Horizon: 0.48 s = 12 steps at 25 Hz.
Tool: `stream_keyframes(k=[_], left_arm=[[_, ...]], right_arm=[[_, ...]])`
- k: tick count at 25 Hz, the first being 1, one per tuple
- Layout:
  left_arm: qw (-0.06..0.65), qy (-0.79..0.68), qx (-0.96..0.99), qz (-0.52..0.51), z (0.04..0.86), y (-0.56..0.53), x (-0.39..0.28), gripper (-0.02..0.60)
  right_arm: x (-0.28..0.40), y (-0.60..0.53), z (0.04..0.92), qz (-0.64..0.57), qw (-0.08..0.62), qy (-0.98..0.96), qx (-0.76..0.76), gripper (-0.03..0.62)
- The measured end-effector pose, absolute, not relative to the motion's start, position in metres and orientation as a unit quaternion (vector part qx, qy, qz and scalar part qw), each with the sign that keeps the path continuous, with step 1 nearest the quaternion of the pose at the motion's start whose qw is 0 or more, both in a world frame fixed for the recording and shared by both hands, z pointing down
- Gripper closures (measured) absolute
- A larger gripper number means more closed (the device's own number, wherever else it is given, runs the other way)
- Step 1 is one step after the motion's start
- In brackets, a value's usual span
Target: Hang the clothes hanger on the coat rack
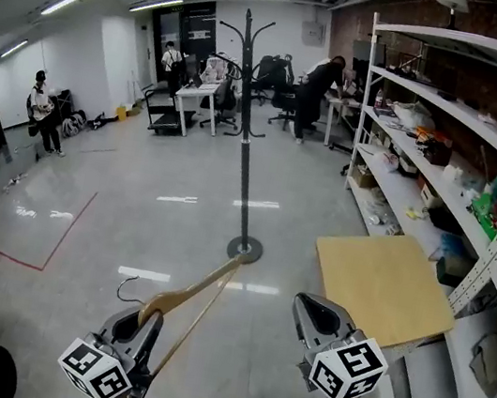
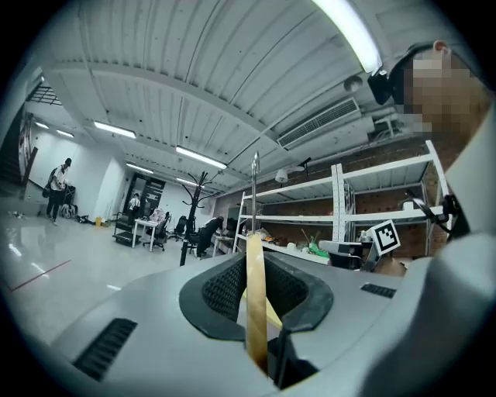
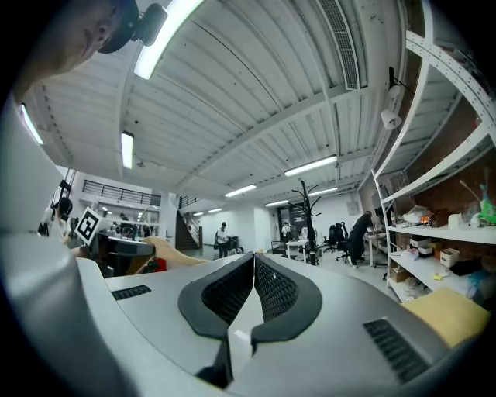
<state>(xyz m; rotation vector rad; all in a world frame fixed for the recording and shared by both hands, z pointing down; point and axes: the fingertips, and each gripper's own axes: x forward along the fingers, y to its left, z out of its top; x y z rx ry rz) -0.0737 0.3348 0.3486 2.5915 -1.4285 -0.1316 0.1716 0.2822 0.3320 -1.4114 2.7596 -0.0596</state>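
a: head view first. your left gripper point(image 1: 144, 323) is clamped on the tan wooden clothes hanger point(image 1: 199, 291), close to its thin metal hook point(image 1: 123, 288), which curls out to the left of the jaws.

b: and the hanger's long axis runs away from you, up and to the right. it aims roughly at the round foot of the tall black metal coat rack point(image 1: 245, 136). that rack stands well apart from you across the glossy grey floor point(image 1: 132, 211), ahead and between your two hands.

a: your right gripper point(image 1: 314, 312) hangs beside it, carrying nothing.

b: left gripper view. the left gripper point(image 2: 260, 287) pinches the wooden clothes hanger point(image 2: 255, 310) edge-on, upright between the pads. the coat rack point(image 2: 194, 209) sits far off, left of the jaw line.

a: right gripper view. the right gripper point(image 3: 254, 291) has its jaws pressed together on nothing, with the coat rack point(image 3: 304, 209) distant and slightly right.

b: so i'd judge you must walk forward, then lift the hook end to a branch with your left.
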Motion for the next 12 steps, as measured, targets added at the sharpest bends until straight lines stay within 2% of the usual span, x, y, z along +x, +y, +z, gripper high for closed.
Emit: stream_keyframes(k=[12], left_arm=[[0.096,-0.464,0.88,-0.033,0.36,0.257,-0.054,0.529]], right_arm=[[0.187,0.198,0.352,-0.042,0.021,0.889,-0.456,0.586]])
